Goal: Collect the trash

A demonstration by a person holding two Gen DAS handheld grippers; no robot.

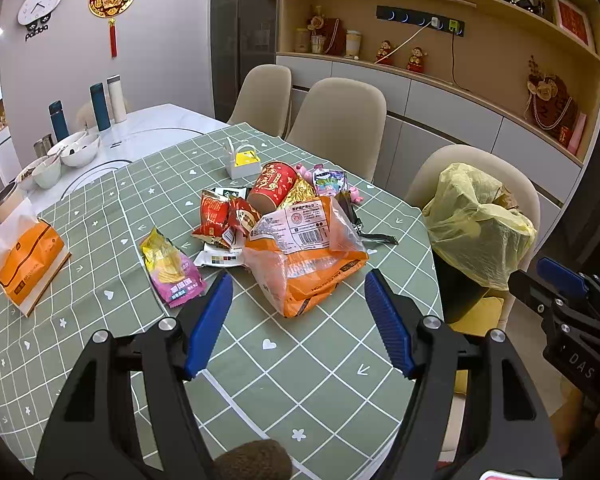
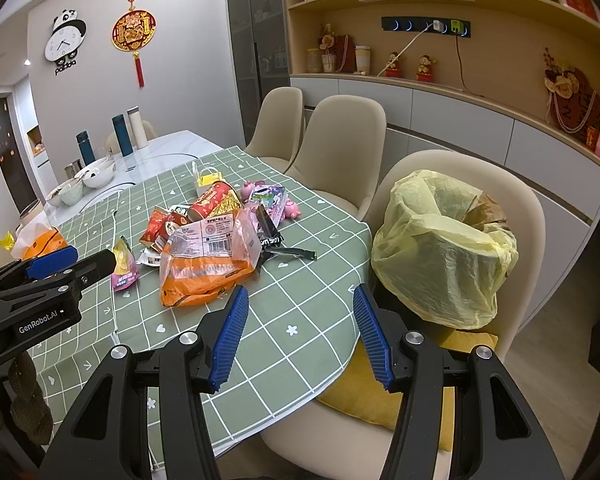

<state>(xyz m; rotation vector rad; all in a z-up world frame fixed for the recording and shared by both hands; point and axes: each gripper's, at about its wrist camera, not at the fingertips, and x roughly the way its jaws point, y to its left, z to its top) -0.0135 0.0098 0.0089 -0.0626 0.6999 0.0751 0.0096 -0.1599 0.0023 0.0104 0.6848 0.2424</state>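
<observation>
so, nothing picked up yet: both claws wide over the table

i judge the step in hand is the first grab from the trash heap. my left gripper (image 1: 299, 286) hangs with its blue pads spread wide and empty, lined up on the orange plastic bag (image 1: 306, 268), the biggest piece and the one nearest the table's near edge. my right gripper (image 2: 298, 300) is just as wide and empty, over the table's right edge beside the yellow bin bag (image 2: 444, 248), which sits open on the chair (image 2: 528, 208) at that edge.

to do it well, i'd close on a bunched fold of the orange bag rather than its flat face, since thin film will likely slip, then lift clear so it doesn't drag the wrappers touching it. the bin bag's mouth looks slack, so i'd drop from above it.

counting, large to small: one bin bag, one orange bag, one red paper tub (image 1: 274, 186), one purple-and-yellow chip packet (image 1: 170, 266), two red snack packets (image 1: 224, 216). behind the tub lie more small wrappers i can't count surely.
</observation>
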